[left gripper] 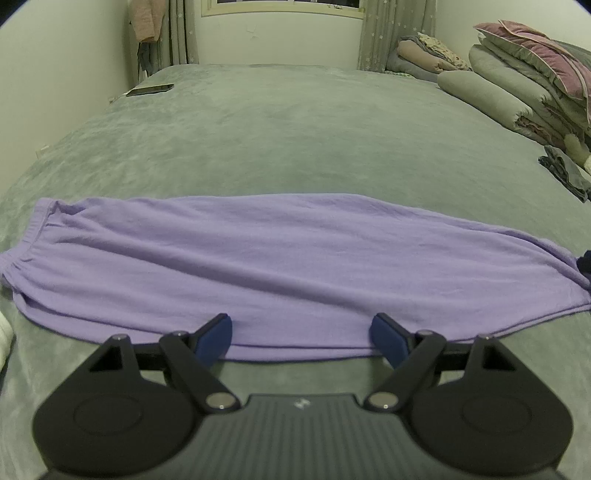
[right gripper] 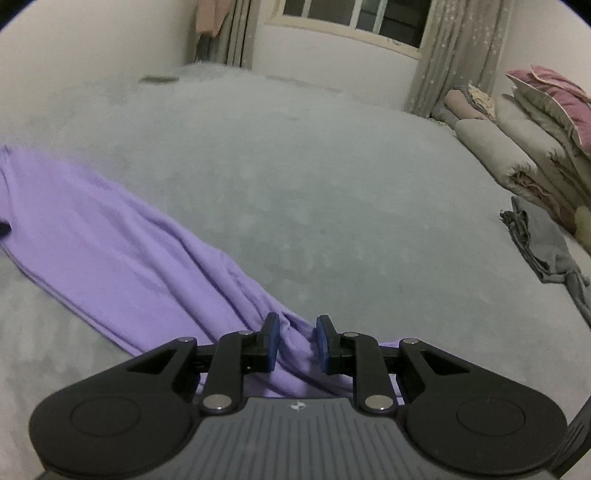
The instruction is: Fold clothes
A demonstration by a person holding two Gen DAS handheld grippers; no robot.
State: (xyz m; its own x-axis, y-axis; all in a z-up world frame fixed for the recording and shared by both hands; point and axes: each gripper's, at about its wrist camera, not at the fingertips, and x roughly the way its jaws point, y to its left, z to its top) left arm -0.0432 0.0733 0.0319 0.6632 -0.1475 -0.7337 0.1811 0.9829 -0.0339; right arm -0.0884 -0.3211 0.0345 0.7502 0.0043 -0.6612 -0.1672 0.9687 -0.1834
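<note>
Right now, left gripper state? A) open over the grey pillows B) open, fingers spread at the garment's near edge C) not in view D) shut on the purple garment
B: in the left wrist view the left gripper has its blue pads wide apart at the near edge of the purple garment, which lies flat on the bed, with nothing pinched between them.

both cameras sit low behind their claws, facing across the bed [left gripper: 295,147] toward the window [right gripper: 354,18]. left view squares to the purple cloth [left gripper: 258,258]; right view hovers close over its end. both share the bedding pile [right gripper: 535,122].
</note>
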